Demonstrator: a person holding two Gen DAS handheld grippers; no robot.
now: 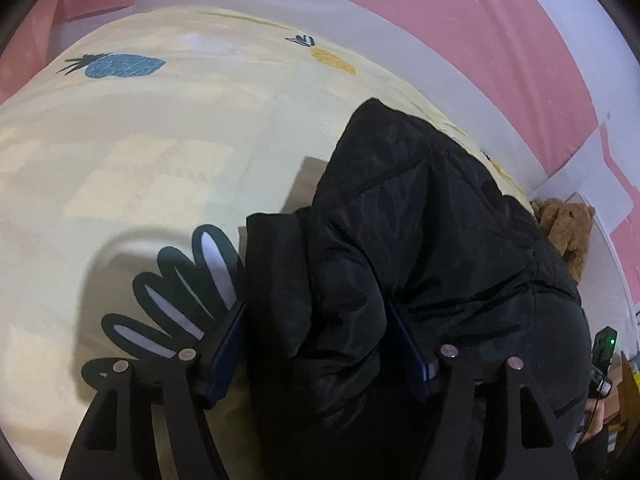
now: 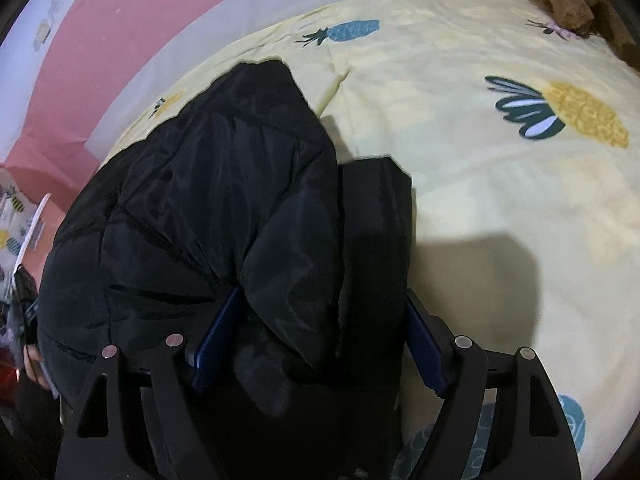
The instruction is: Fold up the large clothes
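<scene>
A black padded jacket [image 1: 420, 240] is seen bunched on the bed [image 1: 140, 160], with open sheet beside it. Both the left hand-held gripper [image 1: 316, 320] and the right hand-held gripper [image 2: 324, 308] are held apart around jacket folds. A brown plush toy [image 1: 568, 232] lies near the bed's edge.

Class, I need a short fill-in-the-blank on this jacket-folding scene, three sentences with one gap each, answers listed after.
1. The padded jacket lying on the bed is ____ in colour.
2. The yellow bedsheet is printed with ____ fruit in blue and yellow.
3. The brown plush toy lies at the edge of the bed, on the ____ side of the left wrist view.

Missing words: black; pineapple; right
</scene>
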